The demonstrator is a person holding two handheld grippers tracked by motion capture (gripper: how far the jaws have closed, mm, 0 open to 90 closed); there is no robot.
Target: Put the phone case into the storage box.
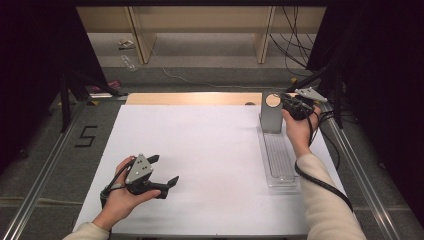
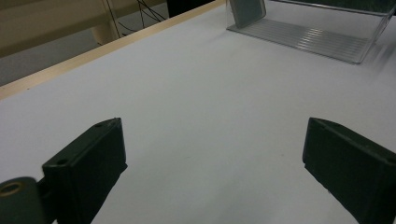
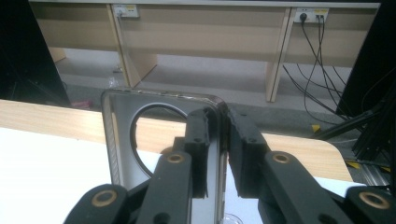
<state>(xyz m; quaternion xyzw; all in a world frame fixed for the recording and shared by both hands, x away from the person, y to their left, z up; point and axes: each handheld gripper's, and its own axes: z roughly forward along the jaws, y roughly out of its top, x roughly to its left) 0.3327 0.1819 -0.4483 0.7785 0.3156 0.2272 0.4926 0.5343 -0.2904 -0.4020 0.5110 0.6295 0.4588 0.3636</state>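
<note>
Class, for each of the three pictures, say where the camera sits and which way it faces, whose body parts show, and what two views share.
High view: above the person's side, looking forward and down at the white table; both forearms, left gripper, right gripper.
Left gripper view: rides the left gripper, looks across the table; open fingers.
Right gripper view: rides the right gripper, faces the shelves; fingers shut on the upright panel.
Shared: the clear tray.

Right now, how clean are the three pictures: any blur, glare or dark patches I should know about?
High view: soft, sides black, table evenly lit. Left gripper view: open left gripper sharp, clear tray slightly smeared at its right edge. Right gripper view: right gripper close and soft, shut on the tray's upright end plate; background sharper.
</note>
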